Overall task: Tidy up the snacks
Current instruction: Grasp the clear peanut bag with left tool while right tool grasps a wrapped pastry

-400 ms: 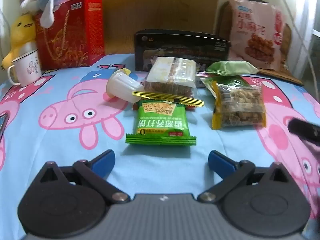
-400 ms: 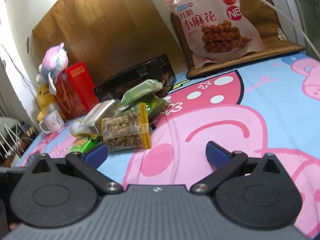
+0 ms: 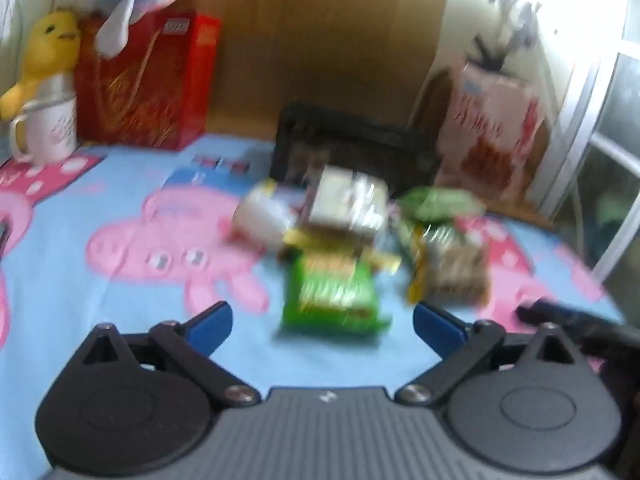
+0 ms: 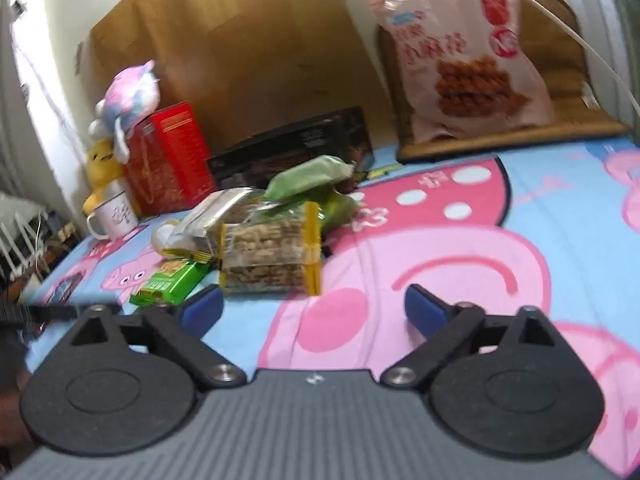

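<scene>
A heap of snacks lies on the pig-print sheet. In the blurred left wrist view, a green packet [image 3: 332, 296] is nearest, with a yellow-edged nut packet [image 3: 452, 272] to its right, a clear wrapped cake [image 3: 348, 204] behind and a white jelly cup [image 3: 260, 216] on the left. My left gripper [image 3: 322, 322] is open, just short of the green packet. In the right wrist view, the nut packet [image 4: 272, 256] lies ahead left, the green packet [image 4: 172, 282] further left. My right gripper [image 4: 314, 308] is open and empty just before the nut packet.
A black box [image 4: 296, 152] stands behind the heap. A red box [image 3: 148, 84] with plush toys and a white mug [image 3: 50, 130] stand at the back left. A large pink snack bag [image 4: 468, 56] leans at the back right on a woven mat.
Both grippers have moved; the left view has swung and blurred, with the snacks now a little right of centre. The right gripper has closed in on the nut packet. Both stay open.
</scene>
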Action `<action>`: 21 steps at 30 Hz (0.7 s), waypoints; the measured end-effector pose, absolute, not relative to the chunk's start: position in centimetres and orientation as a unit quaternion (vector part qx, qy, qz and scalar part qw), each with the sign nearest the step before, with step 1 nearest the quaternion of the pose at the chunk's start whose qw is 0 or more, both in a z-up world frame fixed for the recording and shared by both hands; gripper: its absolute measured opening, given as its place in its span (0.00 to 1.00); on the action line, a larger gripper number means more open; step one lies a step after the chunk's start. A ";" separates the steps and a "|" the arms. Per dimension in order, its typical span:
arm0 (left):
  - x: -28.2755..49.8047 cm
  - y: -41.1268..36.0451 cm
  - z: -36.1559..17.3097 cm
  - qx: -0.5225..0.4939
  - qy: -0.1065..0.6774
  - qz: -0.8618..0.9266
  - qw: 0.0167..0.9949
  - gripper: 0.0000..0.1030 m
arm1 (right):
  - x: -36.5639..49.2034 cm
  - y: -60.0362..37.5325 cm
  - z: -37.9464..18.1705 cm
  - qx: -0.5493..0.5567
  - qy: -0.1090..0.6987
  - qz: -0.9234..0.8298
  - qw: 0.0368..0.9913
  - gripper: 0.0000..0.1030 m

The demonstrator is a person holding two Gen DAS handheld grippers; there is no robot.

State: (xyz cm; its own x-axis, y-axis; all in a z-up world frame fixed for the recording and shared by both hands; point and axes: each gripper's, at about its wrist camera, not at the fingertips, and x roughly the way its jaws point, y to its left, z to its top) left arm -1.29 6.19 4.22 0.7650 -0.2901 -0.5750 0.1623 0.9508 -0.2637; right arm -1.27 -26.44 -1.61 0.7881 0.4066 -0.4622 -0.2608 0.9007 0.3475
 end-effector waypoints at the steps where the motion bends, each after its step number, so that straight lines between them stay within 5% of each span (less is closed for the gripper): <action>1: -0.8 6.0 4.7 -0.108 0.320 -0.139 0.931 0.89 | -0.8 -25.9 -1.4 0.118 0.273 0.186 0.936 0.81; 6: 4.1 3.3 5.6 -0.127 0.337 -0.225 0.905 0.71 | 1.6 -23.0 -0.8 0.060 0.284 0.221 0.931 0.66; 12: 8.4 -2.0 2.2 -0.085 0.385 -0.241 0.887 0.71 | 3.6 -21.5 -1.7 0.016 0.312 0.268 0.911 0.58; 14: 9.1 -3.0 1.1 -0.083 0.403 -0.244 0.878 0.63 | 4.0 -21.3 -2.0 0.010 0.313 0.276 0.909 0.51; 17: 7.5 -3.0 1.2 -0.084 0.398 -0.250 0.878 0.45 | 4.0 -21.4 -1.9 0.030 0.316 0.299 0.900 0.26; 21: 5.7 -1.4 4.0 -0.105 0.385 -0.261 0.879 0.42 | 2.9 -21.4 -0.9 0.059 0.314 0.319 0.892 0.23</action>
